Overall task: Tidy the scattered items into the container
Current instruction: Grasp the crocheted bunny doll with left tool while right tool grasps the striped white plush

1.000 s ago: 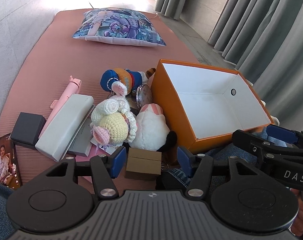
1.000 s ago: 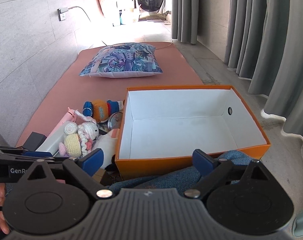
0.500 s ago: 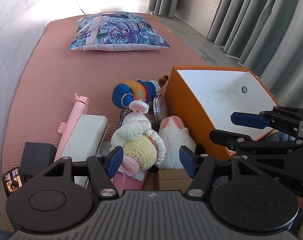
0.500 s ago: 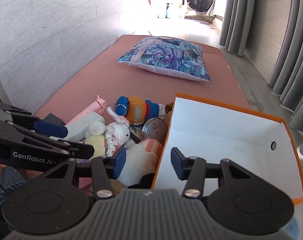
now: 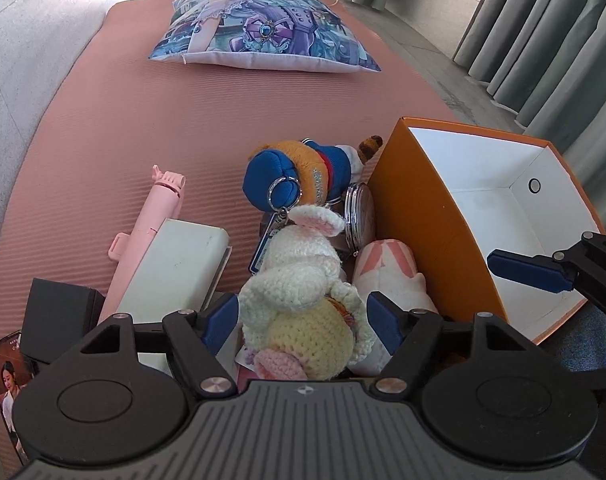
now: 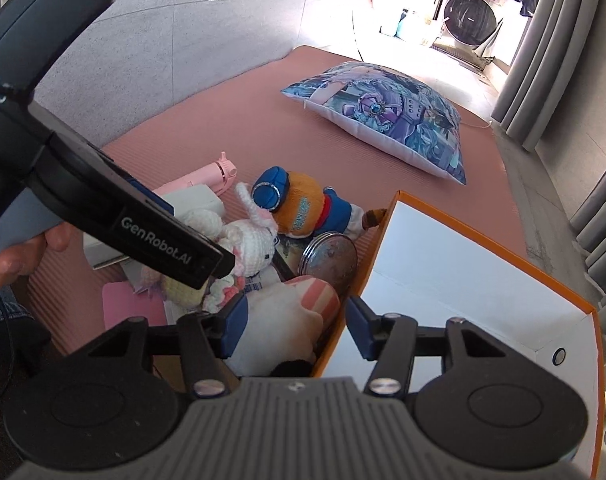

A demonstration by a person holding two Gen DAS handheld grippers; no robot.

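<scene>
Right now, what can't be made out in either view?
- Whether the left gripper pads touch the crochet doll: left wrist view, the doll's bulk hides the contact.
- Brown box: both views, hidden behind gripper bodies.
- Phone: left wrist view, cut by the edge.
- White plush face: turned away.

Container: open orange cardboard box (image 5: 431, 216) with white inside, empty, at the pink mat's (image 5: 103, 152) right edge.
Scattered items: crocheted white-and-yellow doll (image 5: 303, 300), white-pink plush (image 5: 387, 276), orange plush in blue cap (image 5: 299, 172), heaped against the box's left wall.
</scene>
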